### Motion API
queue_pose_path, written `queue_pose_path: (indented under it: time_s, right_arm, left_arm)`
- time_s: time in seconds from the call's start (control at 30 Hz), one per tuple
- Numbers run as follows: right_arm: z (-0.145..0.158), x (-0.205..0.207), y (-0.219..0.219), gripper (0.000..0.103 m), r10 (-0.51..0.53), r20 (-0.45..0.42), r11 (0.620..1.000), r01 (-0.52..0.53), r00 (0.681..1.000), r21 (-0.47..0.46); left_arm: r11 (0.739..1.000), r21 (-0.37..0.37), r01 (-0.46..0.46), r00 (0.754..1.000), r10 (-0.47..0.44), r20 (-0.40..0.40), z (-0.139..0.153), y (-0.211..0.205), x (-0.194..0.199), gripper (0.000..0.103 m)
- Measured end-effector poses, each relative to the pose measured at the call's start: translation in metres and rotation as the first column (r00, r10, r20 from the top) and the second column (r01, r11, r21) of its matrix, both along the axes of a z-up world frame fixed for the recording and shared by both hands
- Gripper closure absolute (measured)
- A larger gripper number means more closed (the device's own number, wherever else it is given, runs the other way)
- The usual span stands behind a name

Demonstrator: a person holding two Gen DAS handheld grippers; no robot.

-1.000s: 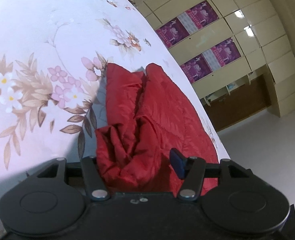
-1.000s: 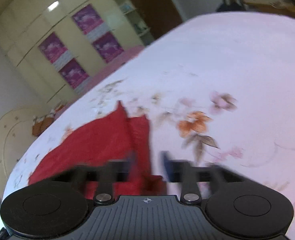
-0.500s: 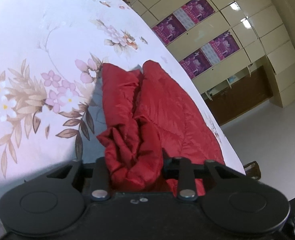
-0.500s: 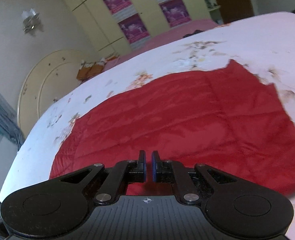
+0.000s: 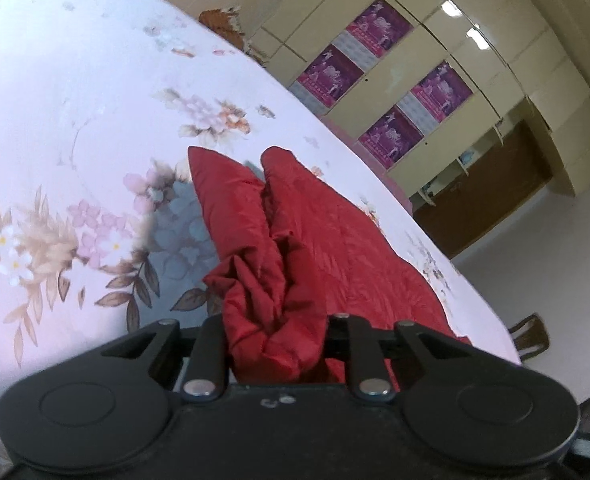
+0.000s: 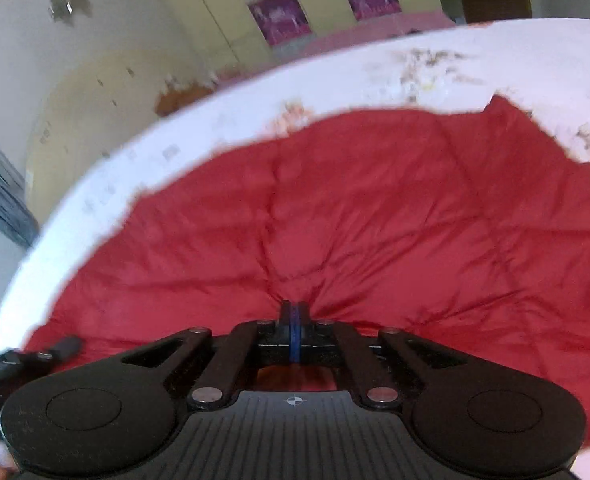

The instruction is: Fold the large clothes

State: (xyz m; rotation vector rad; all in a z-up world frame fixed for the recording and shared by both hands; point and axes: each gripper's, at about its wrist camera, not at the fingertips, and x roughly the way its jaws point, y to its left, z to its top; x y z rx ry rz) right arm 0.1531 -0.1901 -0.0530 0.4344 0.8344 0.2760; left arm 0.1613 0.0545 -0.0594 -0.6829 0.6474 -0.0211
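Left tongs (image 5: 276,340) are clamped on a thick, crumpled bunch of the red quilted garment (image 5: 335,248), the fabric filling the gap between the fingers; right tongs (image 6: 294,320) are pinched fully together on a thin fold of the same garment (image 6: 375,216), with creases radiating outward from the pinch point. The garment lies on the bed (image 5: 75,92), on a floral sheet, spread broad and fairly flat in the right wrist view and drawn into a long ridge with two pointed ends at its far side in the left wrist view. The step in hand appears to be carrying a gripped edge across to form a fold; it is best done by lifting both grips to an equal height, keeping the cloth between them taut, and laying it down edge on edge, since the padded fabric probably springs back and the left bunch is bulky enough to slip. Bare sheet lies open to the left and far side of the garment. The bed edge runs close along the garment's right side, with floor and a wardrobe (image 5: 435,60) beyond, so movement that way is limited.
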Motion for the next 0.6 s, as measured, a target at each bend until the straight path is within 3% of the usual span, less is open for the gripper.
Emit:
queue_pose_path:
  time_s: [0.1,0.2,0.3,0.4,0.47,0.6]
  right_arm:
    - [0.005,-0.015,-0.005,0.103,0.037,-0.025,0.999,-0.036,0.999,0.034]
    - [-0.022,-0.015,0.009,0.103,0.081,-0.132,0.997,-0.082,0.988,0.002]
    - [-0.040,-0.016,0.011,0.103,0.073,-0.121,0.997,-0.070,0.990,0.026]
    - [-0.035,-0.013,0.001,0.103,0.072,-0.141,0.996,-0.064,0.987,0.063]
    - [-0.019,-0.020,-0.017,0.103,0.032,-0.097,0.993,-0.020,0.995,0.118]
    - [0.016,-0.038,-0.075,0.103,-0.130,0.024,0.988,0.128,0.991,0.086]
  left_arm:
    - [0.997,0.073,0.020,1.000,-0.021,0.012,0.013,-0.011,-0.001,0.084]
    - [0.993,0.109,0.035,0.999,-0.038,0.023,0.026,-0.022,-0.003,0.084]
    - [0.987,0.147,0.059,0.996,-0.068,0.060,0.042,-0.037,-0.006,0.084]
    - [0.974,0.211,0.078,0.991,-0.098,0.088,0.057,-0.053,-0.006,0.084]
    - [0.968,0.235,0.088,0.989,-0.113,0.097,0.066,-0.061,-0.005,0.084]
    - [0.956,0.270,0.117,0.981,-0.154,0.120,0.080,-0.079,-0.008,0.084]
